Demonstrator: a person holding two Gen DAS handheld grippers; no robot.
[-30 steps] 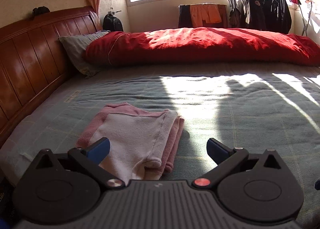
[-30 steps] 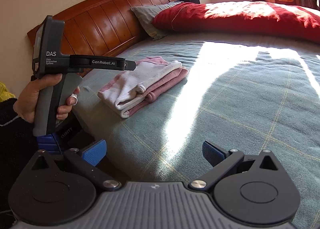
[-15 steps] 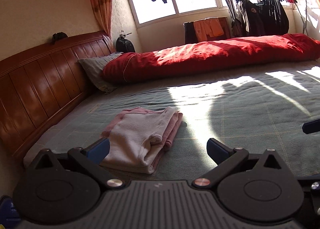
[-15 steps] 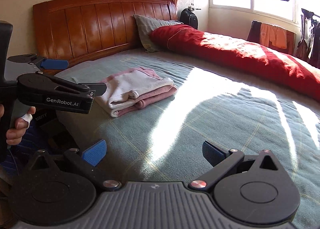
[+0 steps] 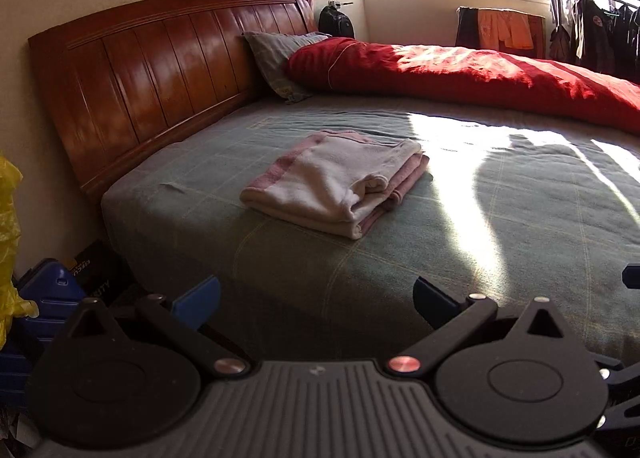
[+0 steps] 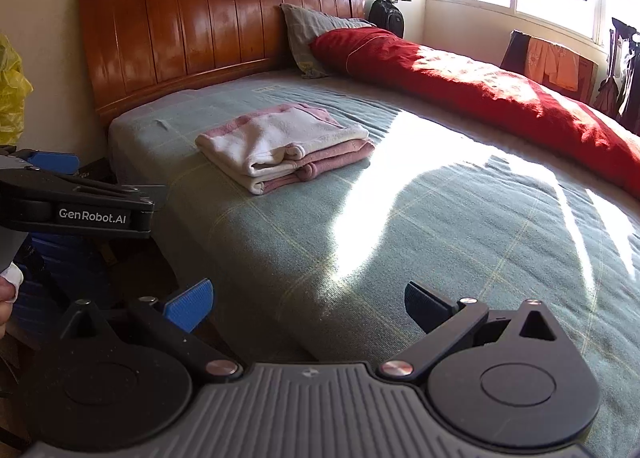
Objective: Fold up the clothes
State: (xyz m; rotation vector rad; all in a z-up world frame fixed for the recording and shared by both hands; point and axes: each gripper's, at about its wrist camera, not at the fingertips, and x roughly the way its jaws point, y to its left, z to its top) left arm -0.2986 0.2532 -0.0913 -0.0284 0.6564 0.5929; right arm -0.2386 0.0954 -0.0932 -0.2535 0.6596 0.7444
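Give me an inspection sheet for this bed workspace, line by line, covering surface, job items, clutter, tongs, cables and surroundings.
Surface: green checked bed sheet, partly sunlit, with faint wrinkles.
Job's things: pink and white garment, folded in a stack near the headboard end, lying flat, untouched.
Clutter: red quilt bunched along the far side; grey pillow against the wooden headboard.
Grippers: left tongs open, empty, off the bed edge; right tongs open, empty.
Cables: nothing seen.
Surroundings: yellow bag and blue case on the floor; clothes rack by the window.
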